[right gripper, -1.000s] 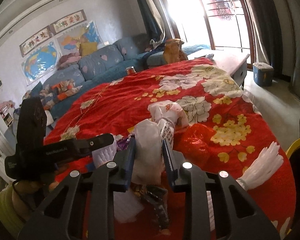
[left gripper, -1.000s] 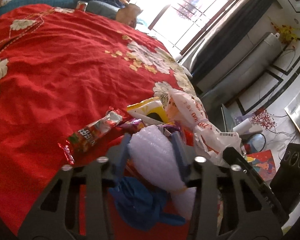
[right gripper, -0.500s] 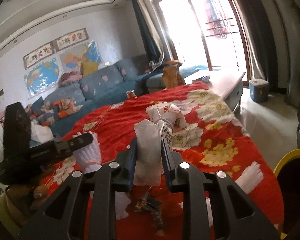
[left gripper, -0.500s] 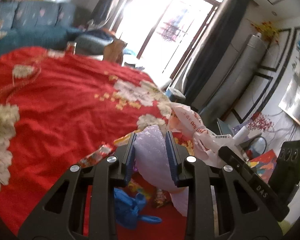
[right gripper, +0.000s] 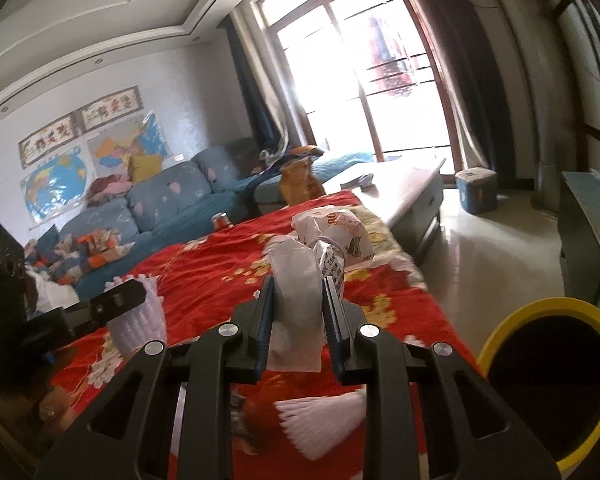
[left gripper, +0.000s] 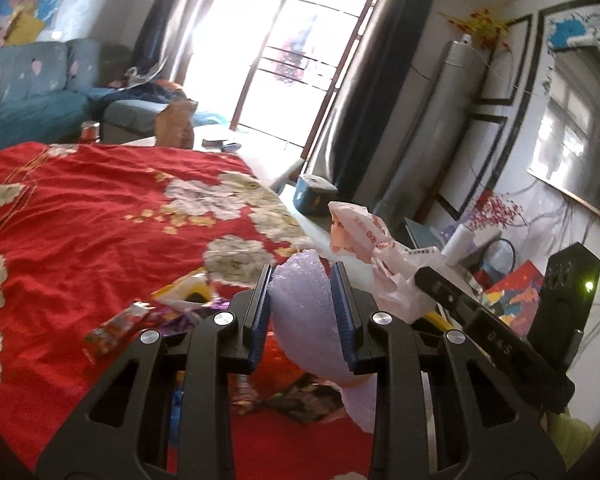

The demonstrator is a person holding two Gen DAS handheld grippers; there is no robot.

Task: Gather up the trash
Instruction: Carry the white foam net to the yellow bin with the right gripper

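Observation:
My left gripper (left gripper: 302, 304) is shut on a pale purple foam wrap (left gripper: 304, 320) and holds it above the red flowered cloth (left gripper: 80, 220). My right gripper (right gripper: 298, 304) is shut on a white plastic bag (right gripper: 296, 284) with a printed paper bag (right gripper: 336, 232) bunched into it, also lifted. The right gripper and its bag show in the left wrist view (left gripper: 364, 236); the left gripper and its foam wrap show in the right wrist view (right gripper: 138, 320). Snack wrappers (left gripper: 116, 326) lie on the cloth below the left gripper. A white foam net (right gripper: 324, 420) lies under the right gripper.
A yellow-rimmed bin (right gripper: 548, 376) stands at the lower right beside the table. A blue sofa (right gripper: 148, 208) runs behind the table, a low white table (right gripper: 404, 184) and a small blue box (right gripper: 476, 188) stand toward the bright window. A black speaker (left gripper: 564, 304) stands at right.
Both grippers have risen with their loads, from close over the trash pile to well above the cloth. The bin has come further into the right wrist view.

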